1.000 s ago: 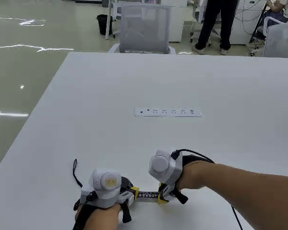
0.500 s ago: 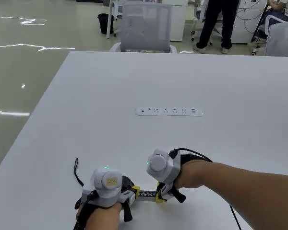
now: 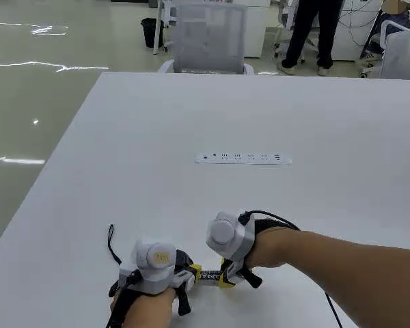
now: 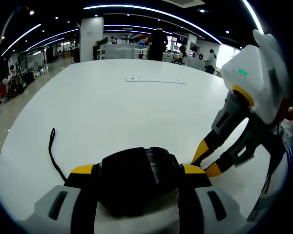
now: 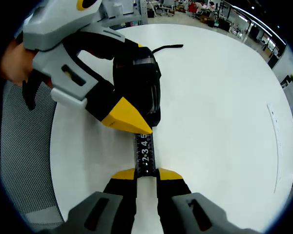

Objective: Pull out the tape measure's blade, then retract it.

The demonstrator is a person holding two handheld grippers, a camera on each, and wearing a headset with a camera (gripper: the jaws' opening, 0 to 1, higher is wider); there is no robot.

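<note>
Two holds: L gripper (image 4: 137,169) on case (image 4: 134,187), R gripper (image 5: 146,174) on numbered blade (image 5: 145,151).

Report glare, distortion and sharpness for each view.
Head view: sharp, with glare streaks on the floor. Left gripper view: heavy fisheye, the table bowed, ceiling lights drawn into arcs, tape measure dark up close. Right gripper view: fisheye too, yet the blade numerals read crisply.
</note>
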